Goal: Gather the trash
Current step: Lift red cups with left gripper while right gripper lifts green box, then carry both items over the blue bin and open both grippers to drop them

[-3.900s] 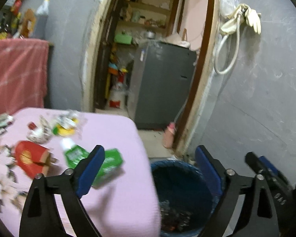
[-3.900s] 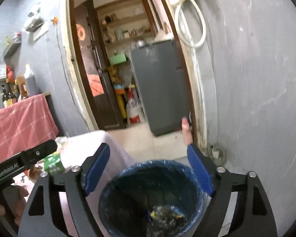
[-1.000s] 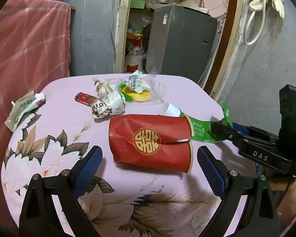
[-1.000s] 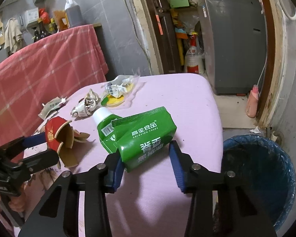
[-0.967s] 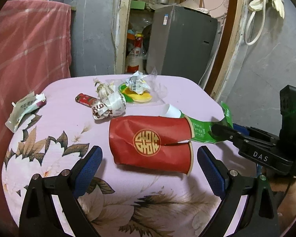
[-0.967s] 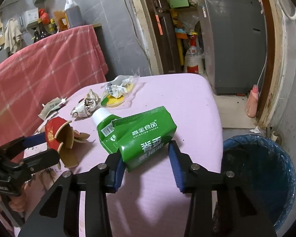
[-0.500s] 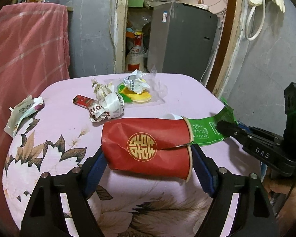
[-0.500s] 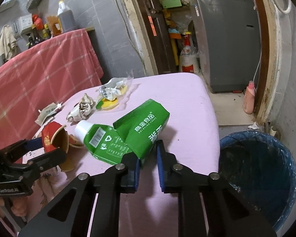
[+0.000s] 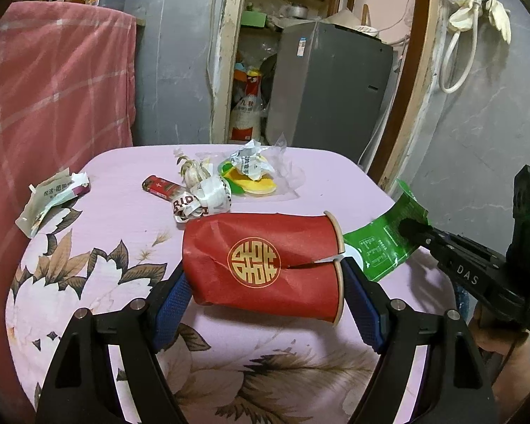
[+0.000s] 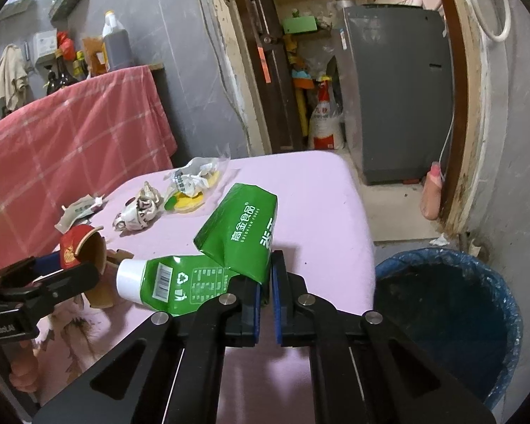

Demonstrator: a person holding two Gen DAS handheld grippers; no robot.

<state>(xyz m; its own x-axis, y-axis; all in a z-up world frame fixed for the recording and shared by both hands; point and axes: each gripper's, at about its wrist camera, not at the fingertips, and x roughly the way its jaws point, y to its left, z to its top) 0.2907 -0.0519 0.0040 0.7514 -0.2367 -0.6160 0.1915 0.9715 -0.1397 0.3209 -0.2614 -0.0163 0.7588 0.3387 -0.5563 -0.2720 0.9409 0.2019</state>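
Closing in on both targets since a second back: left wrist view first. Left gripper (image 9: 265,300) now squeezing the crushed red paper cup (image 9: 265,265) end to end, blue pads (image 9: 169,309) pressing base and rim, cup sitting on the floral pink table (image 9: 106,282), maybe just lifting; cannot tell. Gripping along the long axis of an already split cup, so risking further buckling and popping out sideways on the lift. Still lying behind it: crumpled white wrapper (image 9: 203,201), red lighter-like item (image 9: 160,187), yellow-green packet in clear film (image 9: 252,176), torn sachet (image 9: 53,194) at the left edge. Seeing the green pouch (image 9: 385,247) poking in just right of the cup rim, so risking a snag between the two loads if raising together.

Right wrist view: right gripper (image 10: 265,304) clamping tight on the green pouch (image 10: 236,243), pinching only a thin folded edge near the corner, white cap end (image 10: 130,281) hanging left over the table. Holding so little film, risking slipping or swinging during transfer. Blue-lined trash bin (image 10: 448,321) standing on the floor just right of the table edge; releasing early or off-centre risking a drop onto the floor beside it.
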